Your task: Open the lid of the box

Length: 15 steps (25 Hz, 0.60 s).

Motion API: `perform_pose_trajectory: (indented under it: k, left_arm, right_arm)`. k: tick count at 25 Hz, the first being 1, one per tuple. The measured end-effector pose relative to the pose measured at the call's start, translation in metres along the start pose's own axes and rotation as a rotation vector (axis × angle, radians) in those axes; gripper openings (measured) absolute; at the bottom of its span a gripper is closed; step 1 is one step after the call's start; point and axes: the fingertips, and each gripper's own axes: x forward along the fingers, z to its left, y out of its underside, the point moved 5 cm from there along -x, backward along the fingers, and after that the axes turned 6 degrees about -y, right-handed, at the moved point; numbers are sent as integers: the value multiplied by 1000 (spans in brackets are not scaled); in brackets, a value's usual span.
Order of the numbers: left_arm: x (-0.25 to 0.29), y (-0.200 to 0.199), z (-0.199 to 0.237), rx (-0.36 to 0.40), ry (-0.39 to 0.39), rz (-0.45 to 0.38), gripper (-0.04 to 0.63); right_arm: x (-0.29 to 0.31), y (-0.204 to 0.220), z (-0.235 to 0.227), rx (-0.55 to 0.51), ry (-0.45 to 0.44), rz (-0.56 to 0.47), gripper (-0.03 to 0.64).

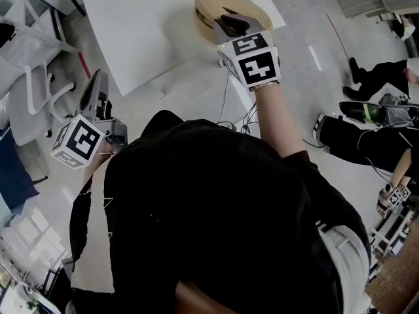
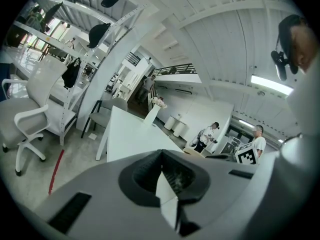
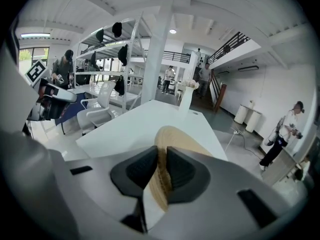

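Observation:
A round woven straw box (image 1: pixel 209 8) stands on the white table (image 1: pixel 150 25) near its front right corner. My right gripper (image 1: pixel 230 23) reaches over it from the near side. In the right gripper view the woven lid's rim (image 3: pixel 175 139) stands edge-on between the dark pads, and my right gripper (image 3: pixel 162 159) is shut on it. My left gripper (image 1: pixel 97 87) hangs low at the left, off the table and far from the box. In its own view the left gripper (image 2: pixel 161 156) has its pads meeting, with nothing between them, and points across the room over the table (image 2: pixel 130 134).
A white swivel chair (image 1: pixel 29 90) stands left of the table. Cables (image 1: pixel 236 120) lie on the floor by the table's corner. Seated people's legs (image 1: pixel 366 129) are at the right. A white vase (image 3: pixel 186 96) stands at the table's far end.

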Motion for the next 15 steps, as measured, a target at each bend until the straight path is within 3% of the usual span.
perform_pose_trajectory:
  k: [15]
  left_arm:
    - [-6,1,12,-20,4,12,9]
  right_arm:
    - [-15,-4,-9,96,47,-71,61]
